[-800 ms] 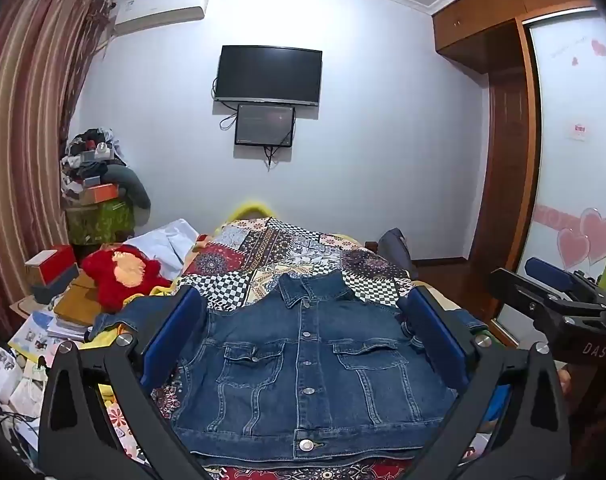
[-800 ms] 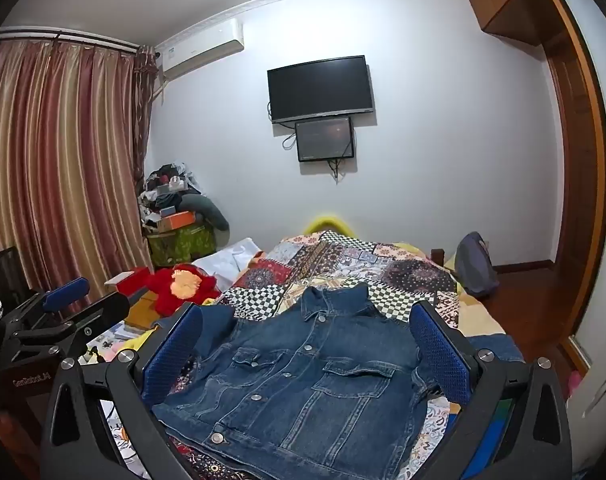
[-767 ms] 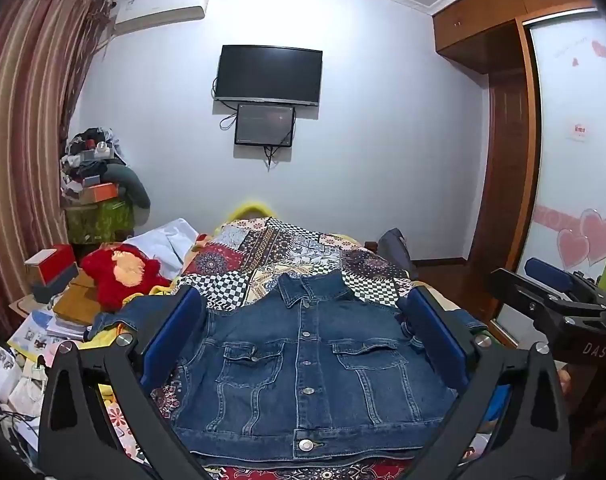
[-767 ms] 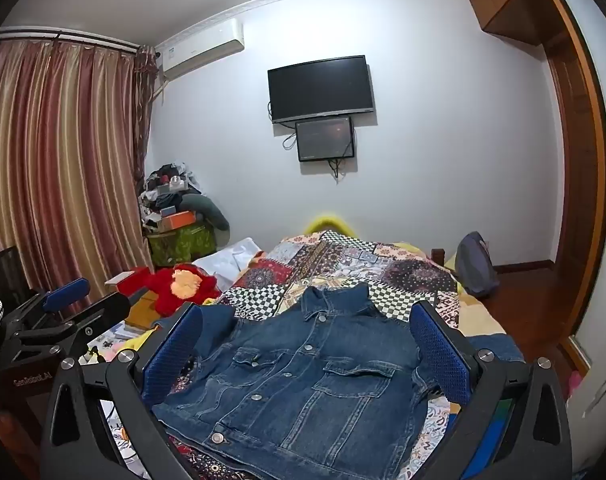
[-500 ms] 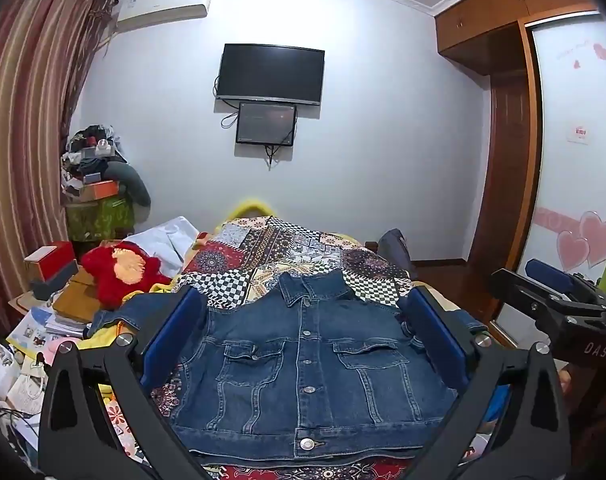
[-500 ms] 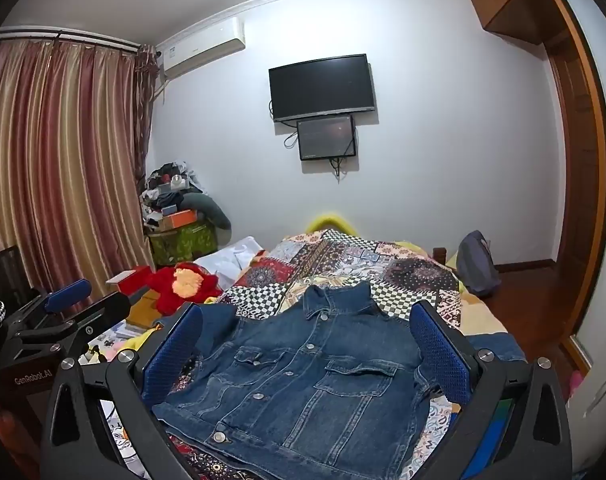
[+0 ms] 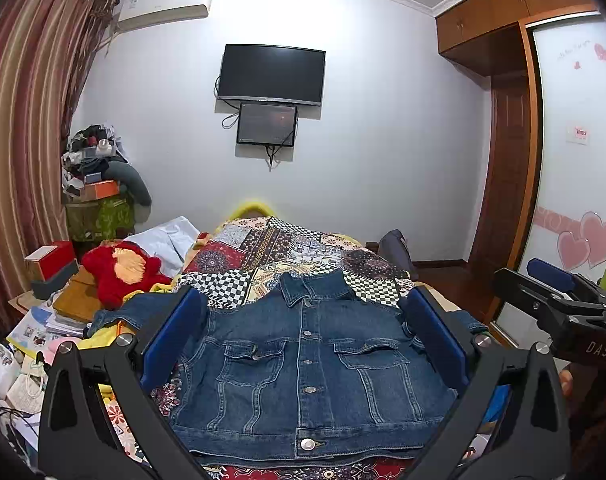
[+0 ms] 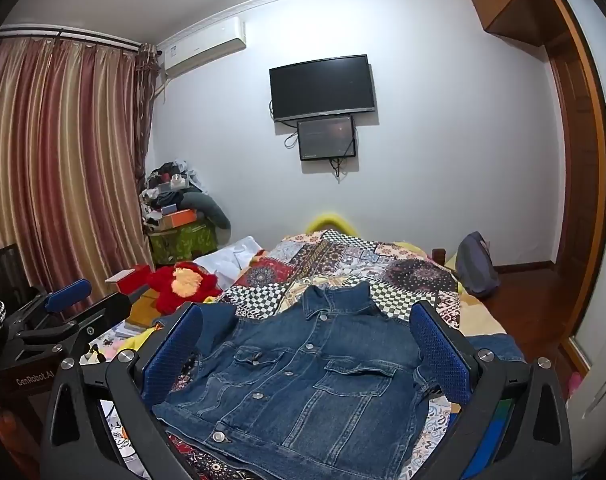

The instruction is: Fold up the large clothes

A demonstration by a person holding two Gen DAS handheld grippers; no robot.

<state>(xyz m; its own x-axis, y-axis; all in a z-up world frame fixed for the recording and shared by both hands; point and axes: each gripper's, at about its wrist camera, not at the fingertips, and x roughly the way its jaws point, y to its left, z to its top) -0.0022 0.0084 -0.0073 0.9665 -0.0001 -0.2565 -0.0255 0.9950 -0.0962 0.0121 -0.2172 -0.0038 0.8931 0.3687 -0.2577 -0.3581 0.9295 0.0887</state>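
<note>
A blue denim jacket [image 7: 307, 364] lies flat, front up and buttoned, on the patchwork bed cover [image 7: 287, 248], collar toward the far wall. It also shows in the right wrist view [image 8: 303, 384]. My left gripper [image 7: 303, 336] is open and empty, held above the jacket's near hem. My right gripper [image 8: 303, 344] is open and empty, above the jacket's near right side. The right gripper also shows at the right edge of the left wrist view [image 7: 559, 304]. The left gripper shows at the left edge of the right wrist view [image 8: 63, 320].
A red plush toy [image 7: 123, 268] and stacked books and boxes lie left of the bed. A dark bag [image 8: 475, 264] stands at the bed's right. A TV [image 7: 271, 74] hangs on the far wall. Curtains [image 8: 63, 168] cover the left; a wardrobe [image 7: 507, 160] stands right.
Both grippers have shifted very slightly; the view has drifted a little. The jacket has not moved and both grippers stay open.
</note>
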